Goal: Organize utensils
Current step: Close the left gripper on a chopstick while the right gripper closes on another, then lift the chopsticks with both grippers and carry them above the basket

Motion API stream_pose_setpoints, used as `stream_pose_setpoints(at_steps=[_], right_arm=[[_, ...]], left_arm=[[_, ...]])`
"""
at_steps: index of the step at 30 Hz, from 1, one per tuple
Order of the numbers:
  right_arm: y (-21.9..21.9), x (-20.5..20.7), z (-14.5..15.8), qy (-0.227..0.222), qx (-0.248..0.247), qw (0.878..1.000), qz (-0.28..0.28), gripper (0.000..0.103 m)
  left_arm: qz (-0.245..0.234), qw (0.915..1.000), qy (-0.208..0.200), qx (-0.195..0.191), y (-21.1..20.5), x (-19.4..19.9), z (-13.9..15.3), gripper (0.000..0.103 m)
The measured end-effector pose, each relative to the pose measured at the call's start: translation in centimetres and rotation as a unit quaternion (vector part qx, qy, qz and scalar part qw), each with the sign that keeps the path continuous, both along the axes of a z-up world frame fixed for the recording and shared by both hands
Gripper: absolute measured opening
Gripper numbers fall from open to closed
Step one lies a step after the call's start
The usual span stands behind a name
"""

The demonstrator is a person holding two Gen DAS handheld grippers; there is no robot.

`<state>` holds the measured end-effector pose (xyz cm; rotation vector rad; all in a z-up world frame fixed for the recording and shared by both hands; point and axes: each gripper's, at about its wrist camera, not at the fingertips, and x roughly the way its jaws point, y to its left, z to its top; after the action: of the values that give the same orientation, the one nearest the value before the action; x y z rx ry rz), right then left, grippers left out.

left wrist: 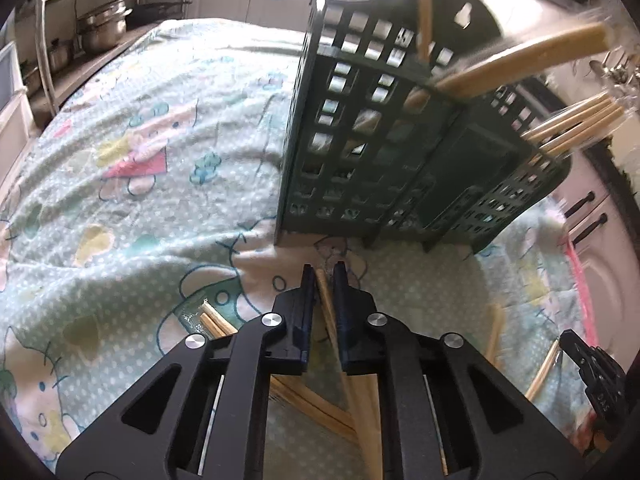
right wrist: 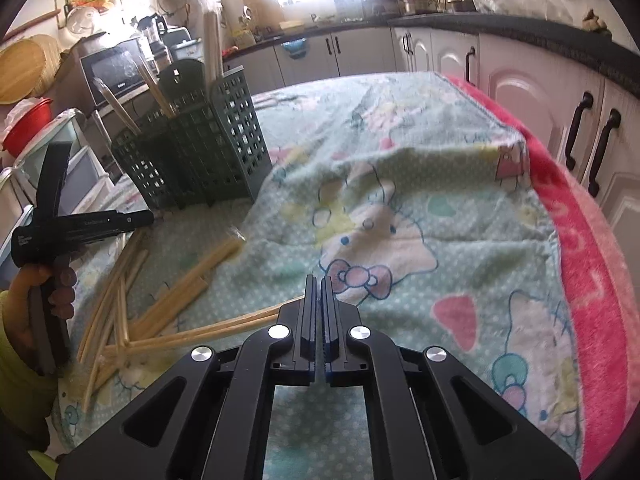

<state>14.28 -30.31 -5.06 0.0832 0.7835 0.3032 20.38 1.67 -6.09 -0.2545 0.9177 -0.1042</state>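
From the left wrist view, the left hand-held gripper (left wrist: 323, 270) points down at a counter covered by a pale green cartoon-print cloth (left wrist: 132, 184). Its two fingers stand a little apart with a single wooden chopstick (left wrist: 325, 294) between them; the chopstick runs back under the gripper body, and whether the pads actually press on it cannot be told. More loose chopsticks (left wrist: 316, 408) lie crossed on the cloth beneath the gripper. Just ahead stands a dark green slotted utensil holder (left wrist: 352, 152), upright on the cloth, with a wide wooden handle (left wrist: 520, 60) leaning out of one compartment and a bundle of chopsticks (left wrist: 572, 128) jutting from the lower compartment on the right.

From the right wrist view, the right hand-held gripper (right wrist: 319, 280) hovers over the cloth (right wrist: 400, 200) with its fingers clenched together and nothing between them. The utensil holder (right wrist: 200, 152) sits to the far left, holding upright wooden pieces. Between it and the near edge, scattered chopsticks (right wrist: 160, 308) lie on the cloth. The left hand-held gripper (right wrist: 148, 218) shows at the left edge, its tips low near the holder's base.
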Motion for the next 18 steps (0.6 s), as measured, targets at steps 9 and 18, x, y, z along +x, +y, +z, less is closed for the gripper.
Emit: stream_pose_setpoints(at_steps=[9, 18], right_arm=[[0.2, -0.7, 2.8, -0.05, -0.004, 0.999, 0.005, 0.002], [0.7, -1.4, 6.2, -0.103, -0.006, 0.995, 0.014, 0.002]], left_arm=[[-0.016, 0.9987, -0.042, -0.024, -0.1, -1.6, 3.6, 0.004], [-0.031, 0.9951, -0.082, -0.047, -0.1, -2.8, 6.9, 0.004]])
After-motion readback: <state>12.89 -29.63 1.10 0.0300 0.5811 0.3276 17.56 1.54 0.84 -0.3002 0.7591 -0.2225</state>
